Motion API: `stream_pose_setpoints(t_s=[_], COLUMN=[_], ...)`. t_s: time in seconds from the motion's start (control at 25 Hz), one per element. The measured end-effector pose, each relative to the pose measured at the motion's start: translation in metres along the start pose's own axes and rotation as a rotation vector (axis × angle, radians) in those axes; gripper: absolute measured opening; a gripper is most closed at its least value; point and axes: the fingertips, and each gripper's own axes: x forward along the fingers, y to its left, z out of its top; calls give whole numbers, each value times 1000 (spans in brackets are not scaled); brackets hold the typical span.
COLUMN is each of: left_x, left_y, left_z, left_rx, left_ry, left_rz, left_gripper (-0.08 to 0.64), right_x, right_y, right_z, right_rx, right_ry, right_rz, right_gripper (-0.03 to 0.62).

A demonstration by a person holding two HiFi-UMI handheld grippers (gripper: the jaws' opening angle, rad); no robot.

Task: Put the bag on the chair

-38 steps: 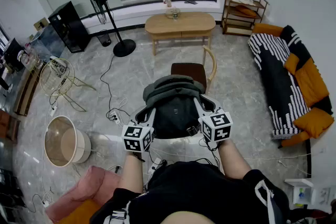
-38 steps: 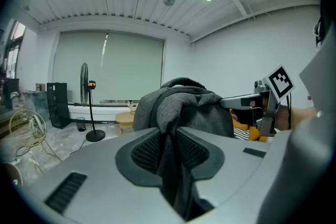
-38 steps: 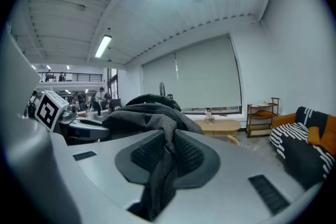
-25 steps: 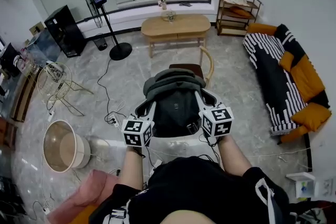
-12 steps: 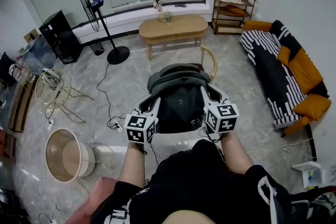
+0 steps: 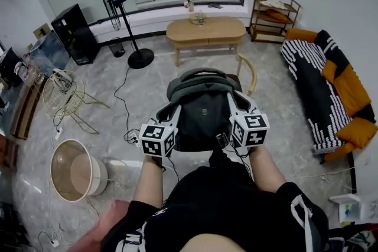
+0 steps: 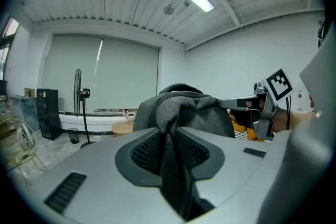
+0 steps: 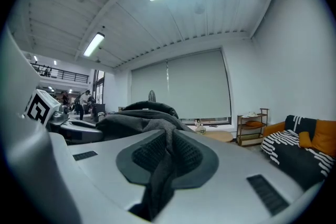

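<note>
The bag [image 6: 201, 108] is a dark grey backpack held up in front of me between both grippers. My left gripper [image 6: 170, 109] is shut on a fold of its fabric [image 7: 170, 165] at the bag's left side. My right gripper [image 6: 233, 104] grips a fold [image 8: 164, 165] at the right side, its jaws closing tighter on the cloth. The wooden chair sits just beyond and below the bag. Only its curved backrest [image 6: 250, 77] shows, and the seat is hidden behind the bag.
A wooden coffee table [image 6: 205, 29] stands beyond the chair, a floor fan [image 6: 127, 15] to its left. A striped sofa [image 6: 322, 91] with orange cushions lines the right wall. A round basket [image 6: 74, 165], a wire stand [image 6: 62, 91] and floor cables [image 6: 127, 127] lie at left.
The bag has moved forward over the chair: the brown seat, seen beyond the bag earlier, is now covered. Both grippers keep hold of the bag.
</note>
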Motion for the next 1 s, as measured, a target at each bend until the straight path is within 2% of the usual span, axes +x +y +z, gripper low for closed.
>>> stream_pose_setpoints(t_s=[0.16, 0.4, 0.68, 1.0], left_x=[41, 147, 310, 506], left_y=[28, 66, 123, 153], left_z=[5, 32, 81, 128], left_rx=[12, 8, -18, -15], left_ry=[11, 25, 62, 83], left_rz=[11, 33, 12, -24], left_gripper=[97, 97, 97, 97], right_x=[52, 152, 293, 431], right_y=[-17, -82, -179, -316], right_z=[-1, 11, 48, 76], right_rx=[11, 35, 33, 26], right_ry=[1, 24, 34, 45], right_rz=[10, 37, 39, 5], right_gripper=[59, 55, 53, 49])
